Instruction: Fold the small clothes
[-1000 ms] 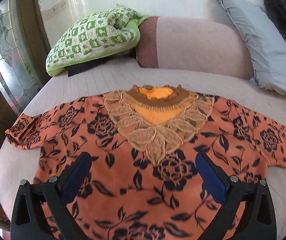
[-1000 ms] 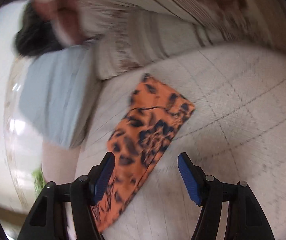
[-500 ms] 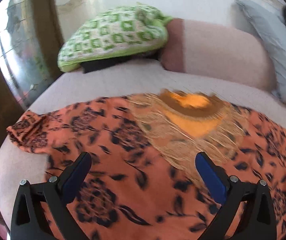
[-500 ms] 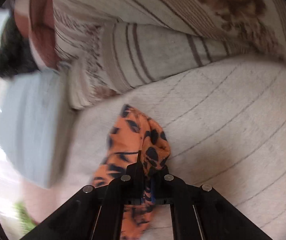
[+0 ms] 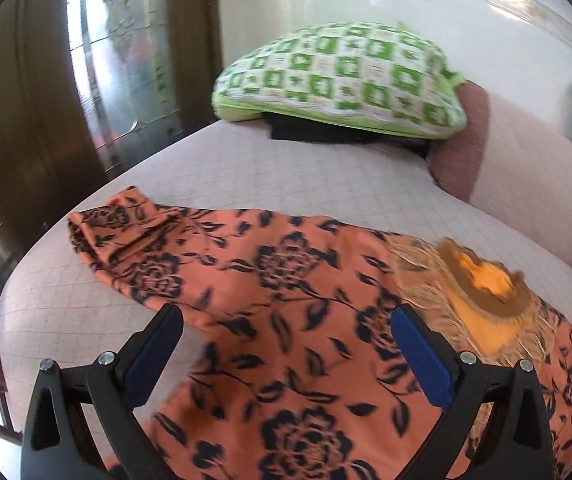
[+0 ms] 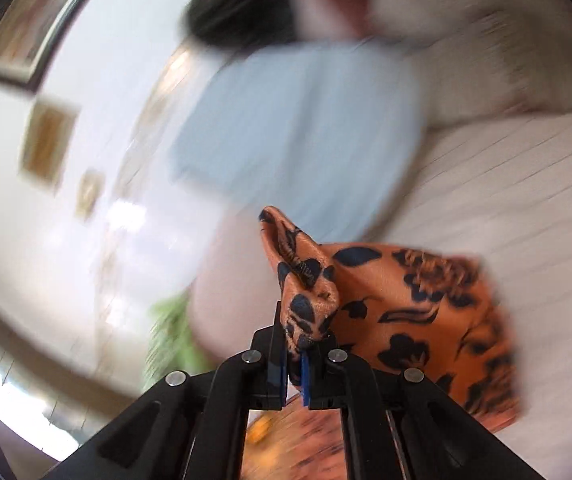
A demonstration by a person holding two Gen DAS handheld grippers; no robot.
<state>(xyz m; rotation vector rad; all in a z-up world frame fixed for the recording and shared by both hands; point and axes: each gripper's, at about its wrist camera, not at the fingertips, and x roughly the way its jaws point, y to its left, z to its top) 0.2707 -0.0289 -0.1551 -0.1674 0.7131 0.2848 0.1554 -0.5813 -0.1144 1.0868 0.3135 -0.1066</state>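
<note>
The left tool (image 5: 286, 344) has slid toward the blouse's (image 5: 286, 304) left sleeve (image 5: 126, 236), its jaws wide apart over the fabric spread on the bed (image 5: 286, 176). The right tool (image 6: 295, 354) (open a second ago) now pinches the right sleeve (image 6: 310, 280), lifted off the bed.

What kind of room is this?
Probably a bedroom. An orange flowered top lies on a quilted bed, a green checked pillow sits at its head, and framed pictures hang on the wall.
</note>
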